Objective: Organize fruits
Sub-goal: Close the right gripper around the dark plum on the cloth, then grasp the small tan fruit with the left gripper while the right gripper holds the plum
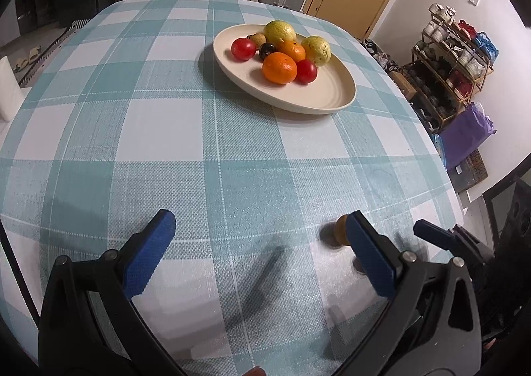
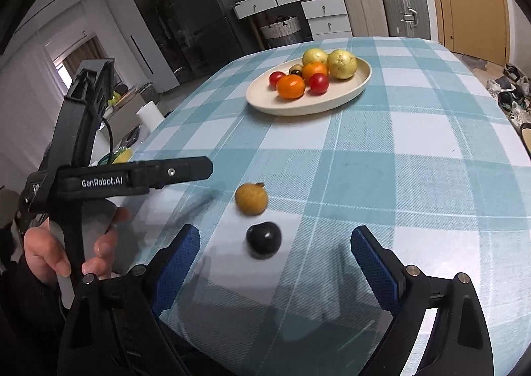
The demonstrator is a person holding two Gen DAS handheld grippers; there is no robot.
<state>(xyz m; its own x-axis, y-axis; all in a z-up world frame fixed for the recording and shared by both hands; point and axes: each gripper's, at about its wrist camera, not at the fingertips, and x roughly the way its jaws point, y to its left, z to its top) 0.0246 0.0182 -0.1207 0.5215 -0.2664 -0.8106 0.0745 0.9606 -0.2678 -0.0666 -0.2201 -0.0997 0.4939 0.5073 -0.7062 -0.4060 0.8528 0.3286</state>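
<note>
Right wrist view: the right gripper (image 2: 275,263) hangs over the checked tablecloth (image 2: 415,157) with its blue pads spread wide and nothing pressed between them. A dark purple fruit (image 2: 264,239) lies on the cloth in the gap between the two fingers, nearer the left one and touching neither. Just beyond it sits a tan, rough-skinned round fruit (image 2: 251,198), close to the dark one but apart from it. To the left, a hand (image 2: 63,253) grips the handle of the left gripper (image 2: 172,173), seen from the side. Farther back on the table stands a cream oval plate (image 2: 332,104) bearing two orange fruits, red ones, two yellow-green ones and a small dark one.

In the left wrist view, the left gripper (image 1: 262,233) also stands open over bare cloth, holding nothing. The tan fruit (image 1: 340,231) peeks out just behind its right finger. The plate (image 1: 335,94) lies well ahead, and a finger of the right gripper (image 1: 431,231) shows at the right edge.
</note>
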